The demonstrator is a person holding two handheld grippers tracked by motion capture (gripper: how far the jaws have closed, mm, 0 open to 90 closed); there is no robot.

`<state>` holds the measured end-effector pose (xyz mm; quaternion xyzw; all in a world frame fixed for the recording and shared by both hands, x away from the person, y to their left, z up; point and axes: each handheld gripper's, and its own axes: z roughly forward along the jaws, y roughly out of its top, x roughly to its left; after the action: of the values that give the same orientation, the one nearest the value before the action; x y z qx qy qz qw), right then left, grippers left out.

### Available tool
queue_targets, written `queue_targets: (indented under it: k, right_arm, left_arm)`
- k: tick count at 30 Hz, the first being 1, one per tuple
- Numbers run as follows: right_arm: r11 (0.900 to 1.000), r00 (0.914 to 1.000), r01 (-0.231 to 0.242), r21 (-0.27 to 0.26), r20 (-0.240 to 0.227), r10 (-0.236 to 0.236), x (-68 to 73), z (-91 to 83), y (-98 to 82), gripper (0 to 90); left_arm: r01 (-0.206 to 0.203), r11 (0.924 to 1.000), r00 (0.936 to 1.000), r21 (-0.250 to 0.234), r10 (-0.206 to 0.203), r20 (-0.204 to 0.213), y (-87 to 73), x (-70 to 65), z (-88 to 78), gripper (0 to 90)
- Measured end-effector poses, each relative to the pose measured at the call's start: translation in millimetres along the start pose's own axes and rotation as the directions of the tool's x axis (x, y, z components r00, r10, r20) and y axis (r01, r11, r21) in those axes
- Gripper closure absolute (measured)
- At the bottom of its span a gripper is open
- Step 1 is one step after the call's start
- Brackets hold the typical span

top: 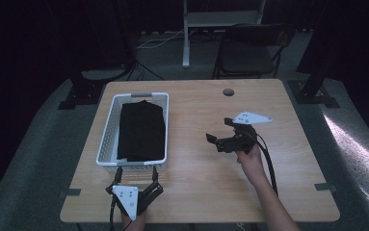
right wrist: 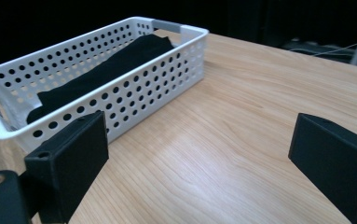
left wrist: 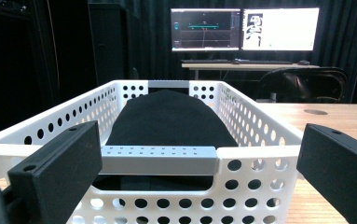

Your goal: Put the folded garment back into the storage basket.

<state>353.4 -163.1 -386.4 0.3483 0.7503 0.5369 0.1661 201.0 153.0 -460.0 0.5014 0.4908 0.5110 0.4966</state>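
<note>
With both sets of jaws spread wide and empty, the left gripper (top: 136, 185) is held just before the basket (left wrist: 255, 126)'s grey handle (left wrist: 160, 159), seen plainly in its own view. The right gripper (top: 223, 132) is held well apart over the table (top: 196, 159). The black cloth (top: 141, 131) is laid lengthwise in the basket, running away from the person.

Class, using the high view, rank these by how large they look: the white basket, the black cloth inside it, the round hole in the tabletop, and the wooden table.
1. Wooden table
2. White basket
3. Black cloth, which lies inside the basket
4. Round hole, by far the smallest
</note>
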Motion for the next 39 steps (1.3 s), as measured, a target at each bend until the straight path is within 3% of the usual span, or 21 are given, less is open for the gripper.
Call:
queue_targets:
  k: [8,14,21,30,34,39]
  right_arm:
    - [1.0,0.9998,0.001,0.011,0.017,-0.001,-1.8,-25.0,-14.7,4.2]
    - [0.999,0.9988,-0.016,-0.028,0.046,0.018,-1.6,-42.6,-20.7,4.2]
    - [0.999,0.9925,-0.03,-0.014,0.119,0.031,-1.5,-56.2,-33.4,4.2]
    - [0.998,0.9863,-0.059,-0.009,0.154,0.06,-1.6,-80.3,-52.5,4.2]
    - [0.996,0.9853,-0.083,-0.044,0.146,0.089,-0.7,-90.6,-58.7,4.2]
    - [0.997,0.9818,-0.08,-0.02,0.171,0.083,1.8,-95.0,-67.4,4.2]
  left_arm:
    - [-0.001,1.0,1.0,0.001,0.001,-0.003,0.0,-0.2,0.1,0.8]
    - [0.0,1.0,1.0,0.001,0.0,-0.004,0.0,-0.2,0.0,0.7]
    - [0.0,1.0,1.0,0.0,0.0,-0.004,0.0,-0.2,0.0,0.7]
    - [0.0,1.0,1.0,0.0,0.0,-0.005,0.0,-0.1,0.0,0.8]
    - [0.0,1.0,1.0,0.0,0.0,-0.004,0.0,-0.1,0.0,0.8]
    - [0.0,1.0,1.0,0.0,0.0,-0.004,0.0,-0.1,0.0,0.8]
